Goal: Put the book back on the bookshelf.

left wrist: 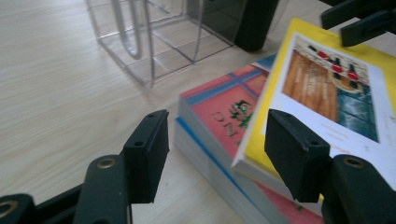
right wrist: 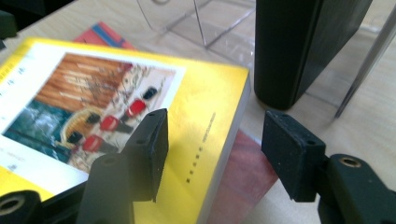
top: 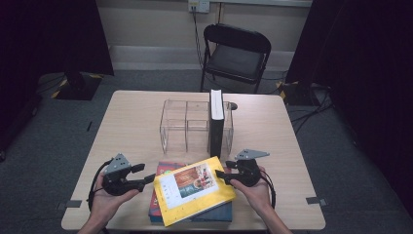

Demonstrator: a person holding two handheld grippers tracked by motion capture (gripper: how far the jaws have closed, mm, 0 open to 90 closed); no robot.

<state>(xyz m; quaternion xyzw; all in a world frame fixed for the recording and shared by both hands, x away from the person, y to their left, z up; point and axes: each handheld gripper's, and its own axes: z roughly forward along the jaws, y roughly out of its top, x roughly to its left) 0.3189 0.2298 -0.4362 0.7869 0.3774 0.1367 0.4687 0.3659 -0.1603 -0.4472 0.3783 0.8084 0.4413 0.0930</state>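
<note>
**Yellow book atop stack, near table edge**

Yellow book [top: 194,189] is lying askew on the book stack [top: 160,195], in front of the clear organizer [top: 187,124]. Left gripper [top: 142,175] and right gripper [top: 220,174] are flanking the yellow book, jaws apart, neither clamping it.

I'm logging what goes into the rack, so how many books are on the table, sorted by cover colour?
Yellow-covered book, top of the stack: 1
Red-covered book, beneath it: 1
Blue-edged book, bottom of the stack: 1
Black book upright in the clear plastic rack: 1
Total: 4
</note>
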